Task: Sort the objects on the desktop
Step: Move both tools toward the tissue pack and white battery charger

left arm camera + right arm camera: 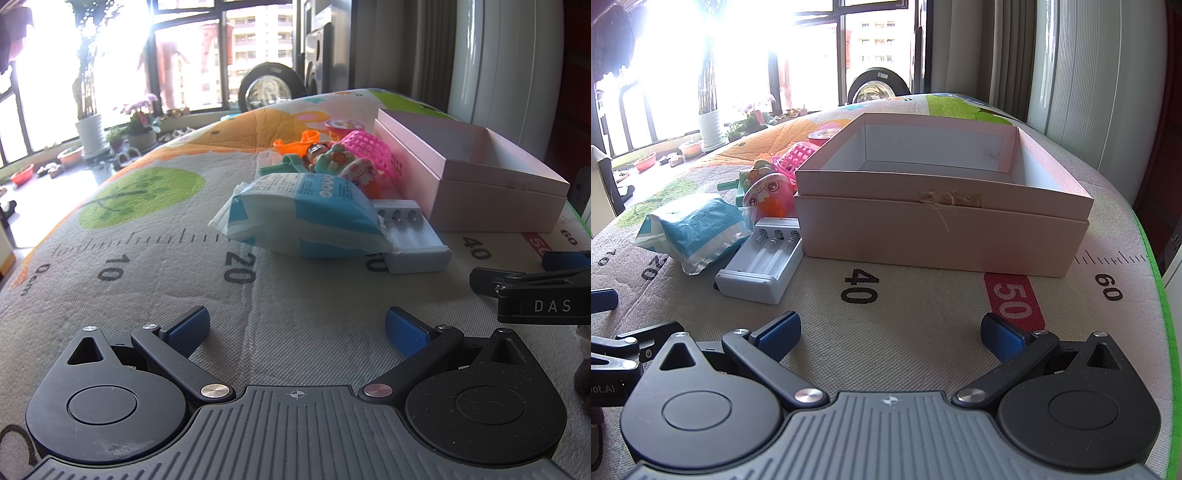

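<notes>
Where the mat (pixel 923 306) reads 40, 50, 60.

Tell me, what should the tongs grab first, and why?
Probably the left tongs should ease forward to the blue-and-white packet. Both tongs stand open and empty, the pink box looks empty, and the packet is the nearest thing ahead, lying partly over the white battery charger, so lifting it first frees the charger.
</notes>
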The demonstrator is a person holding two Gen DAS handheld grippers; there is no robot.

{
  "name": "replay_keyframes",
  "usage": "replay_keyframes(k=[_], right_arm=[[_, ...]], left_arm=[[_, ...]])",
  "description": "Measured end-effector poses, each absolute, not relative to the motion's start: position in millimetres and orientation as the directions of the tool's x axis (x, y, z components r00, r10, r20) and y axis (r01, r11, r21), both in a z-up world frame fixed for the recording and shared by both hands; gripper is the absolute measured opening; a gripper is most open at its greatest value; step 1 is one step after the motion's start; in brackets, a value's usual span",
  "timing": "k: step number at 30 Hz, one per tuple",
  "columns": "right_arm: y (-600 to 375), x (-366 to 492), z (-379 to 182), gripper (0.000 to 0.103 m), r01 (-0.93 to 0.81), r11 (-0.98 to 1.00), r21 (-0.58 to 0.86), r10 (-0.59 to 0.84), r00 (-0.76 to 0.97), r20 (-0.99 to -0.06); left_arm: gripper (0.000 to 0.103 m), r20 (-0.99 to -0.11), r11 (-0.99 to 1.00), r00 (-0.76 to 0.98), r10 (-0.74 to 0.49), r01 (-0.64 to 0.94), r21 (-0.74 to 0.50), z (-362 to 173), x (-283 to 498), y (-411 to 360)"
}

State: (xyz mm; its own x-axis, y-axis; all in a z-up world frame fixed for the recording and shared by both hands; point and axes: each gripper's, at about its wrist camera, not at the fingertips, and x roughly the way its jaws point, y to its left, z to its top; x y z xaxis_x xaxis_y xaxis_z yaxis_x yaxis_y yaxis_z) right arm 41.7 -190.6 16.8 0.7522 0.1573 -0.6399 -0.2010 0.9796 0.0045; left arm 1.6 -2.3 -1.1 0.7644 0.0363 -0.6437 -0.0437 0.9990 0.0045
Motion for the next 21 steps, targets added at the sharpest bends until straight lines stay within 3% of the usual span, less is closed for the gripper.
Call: replay_keyframes(k=[21], right_arm=[[-190.6,42.8,18.1,0.103,-0.208,0.978,0.003,0.158,0.735,-0.66]], left_arm=[[0.103,-0.655,0.999,0.754,0.039,-0.043,0.009,-0.1,-1.1,0.5]])
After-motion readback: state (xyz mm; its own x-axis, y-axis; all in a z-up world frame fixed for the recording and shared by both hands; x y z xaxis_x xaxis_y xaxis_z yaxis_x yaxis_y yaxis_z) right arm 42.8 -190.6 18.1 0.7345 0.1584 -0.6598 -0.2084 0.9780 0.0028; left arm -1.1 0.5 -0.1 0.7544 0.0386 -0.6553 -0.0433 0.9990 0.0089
